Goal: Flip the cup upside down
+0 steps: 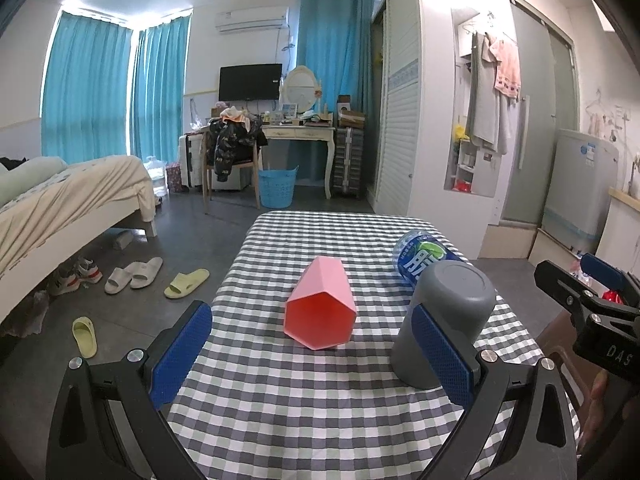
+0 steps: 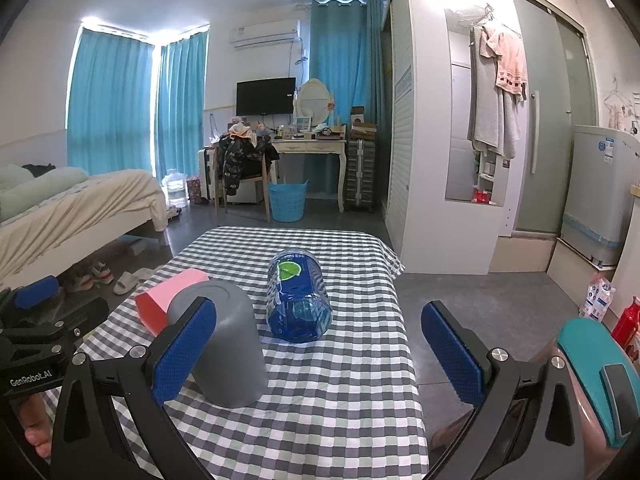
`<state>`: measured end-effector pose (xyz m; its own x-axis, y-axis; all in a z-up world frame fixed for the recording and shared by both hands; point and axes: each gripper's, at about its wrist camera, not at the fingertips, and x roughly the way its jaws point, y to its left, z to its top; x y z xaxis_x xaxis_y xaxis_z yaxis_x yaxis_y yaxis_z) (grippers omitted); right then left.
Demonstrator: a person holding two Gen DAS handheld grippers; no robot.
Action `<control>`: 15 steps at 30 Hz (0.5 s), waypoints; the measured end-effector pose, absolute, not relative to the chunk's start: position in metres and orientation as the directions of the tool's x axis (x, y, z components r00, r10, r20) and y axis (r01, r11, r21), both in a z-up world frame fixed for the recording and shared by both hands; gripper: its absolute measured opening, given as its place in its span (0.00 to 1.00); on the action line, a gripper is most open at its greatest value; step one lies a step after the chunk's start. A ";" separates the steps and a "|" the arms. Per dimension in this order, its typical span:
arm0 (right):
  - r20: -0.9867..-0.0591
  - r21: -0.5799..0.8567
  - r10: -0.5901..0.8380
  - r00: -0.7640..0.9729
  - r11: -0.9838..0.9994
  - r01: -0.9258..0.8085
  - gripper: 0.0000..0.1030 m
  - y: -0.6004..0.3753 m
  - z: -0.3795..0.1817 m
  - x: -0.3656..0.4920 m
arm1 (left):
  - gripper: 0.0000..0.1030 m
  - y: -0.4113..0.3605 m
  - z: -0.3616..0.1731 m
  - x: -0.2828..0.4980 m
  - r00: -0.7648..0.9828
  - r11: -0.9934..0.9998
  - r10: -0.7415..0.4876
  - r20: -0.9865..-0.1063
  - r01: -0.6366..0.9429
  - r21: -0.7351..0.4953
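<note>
A grey cup (image 1: 444,320) stands upside down, base up, on the checkered table (image 1: 304,408); it also shows in the right wrist view (image 2: 228,344). My left gripper (image 1: 312,356) is open and empty, its right finger just in front of the grey cup. My right gripper (image 2: 320,360) is open and empty, its left finger in front of the same cup. A pink hexagonal cup (image 1: 320,308) lies on its side with its mouth toward me, left of the grey cup; the right wrist view (image 2: 168,304) shows it partly hidden.
A blue plastic bottle (image 2: 298,300) lies on its side behind the grey cup, also in the left wrist view (image 1: 420,256). The table drops off to floor on both sides. A bed (image 1: 68,204) stands at left, a wardrobe (image 1: 404,120) at right.
</note>
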<state>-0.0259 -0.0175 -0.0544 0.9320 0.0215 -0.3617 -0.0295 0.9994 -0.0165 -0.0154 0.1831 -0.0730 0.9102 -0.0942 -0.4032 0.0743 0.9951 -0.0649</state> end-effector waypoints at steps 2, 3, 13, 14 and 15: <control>-0.360 -0.016 0.023 0.933 0.999 -0.030 1.00 -0.017 -0.054 -0.026 | 1.00 0.182 -0.074 -0.015 0.910 0.995 -0.096 -0.403 0.077 -0.062; -0.359 -0.016 0.022 0.933 0.999 -0.030 1.00 -0.017 -0.053 -0.027 | 1.00 0.182 -0.074 -0.015 0.910 0.995 -0.096 -0.403 0.078 -0.062; -0.362 -0.027 0.026 0.932 0.999 -0.038 1.00 -0.013 -0.053 -0.026 | 1.00 0.182 -0.073 -0.015 0.910 0.995 -0.095 -0.403 0.076 -0.064; -0.363 -0.028 0.025 0.932 0.999 -0.038 1.00 -0.013 -0.053 -0.026 | 1.00 0.182 -0.073 -0.015 0.910 0.995 -0.096 -0.404 0.076 -0.064; -0.363 -0.029 0.025 0.932 0.999 -0.038 1.00 -0.013 -0.053 -0.026 | 1.00 0.181 -0.073 -0.014 0.909 0.995 -0.096 -0.404 0.076 -0.065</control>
<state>-0.0260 -0.0129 -0.0533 0.9316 0.0248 -0.3626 -0.0379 0.9989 -0.0289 -0.0142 0.1814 -0.0733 0.9095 -0.0961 -0.4045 0.0764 0.9950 -0.0645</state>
